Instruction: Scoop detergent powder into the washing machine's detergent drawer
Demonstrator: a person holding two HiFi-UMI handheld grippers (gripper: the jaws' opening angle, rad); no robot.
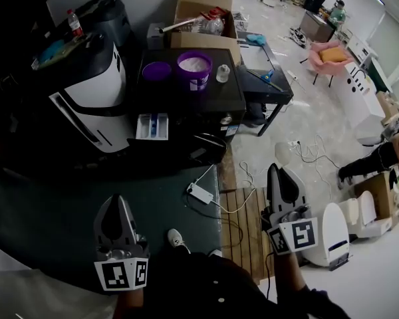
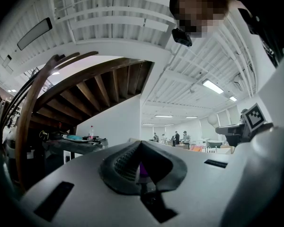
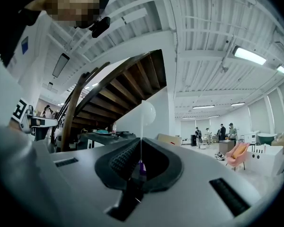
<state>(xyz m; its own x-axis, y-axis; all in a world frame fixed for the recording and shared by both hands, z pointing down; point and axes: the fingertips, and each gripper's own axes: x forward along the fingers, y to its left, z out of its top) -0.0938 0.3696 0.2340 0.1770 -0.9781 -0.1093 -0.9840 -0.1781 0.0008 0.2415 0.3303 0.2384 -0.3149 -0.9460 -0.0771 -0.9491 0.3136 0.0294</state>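
A purple tub [image 1: 194, 67] of white powder stands open on the black washing machine top [image 1: 186, 102]. Its purple lid [image 1: 157, 70] lies to the left and a small clear cup [image 1: 222, 74] to the right. The white and blue detergent drawer [image 1: 152, 126] is pulled out at the machine's front left. My left gripper [image 1: 117, 199] [image 2: 139, 143] and right gripper [image 1: 274, 170] [image 3: 140, 141] are low and close to my body, well short of the machine. Both are shut and hold nothing. Both gripper views look out over the jaws into the hall.
A black and white appliance [image 1: 96, 92] stands left of the machine. Behind it is a cardboard box [image 1: 203, 18] and to its right a black table [image 1: 269, 82]. A power strip [image 1: 201, 193] with cables and a wooden pallet [image 1: 243, 224] lie on the floor before me.
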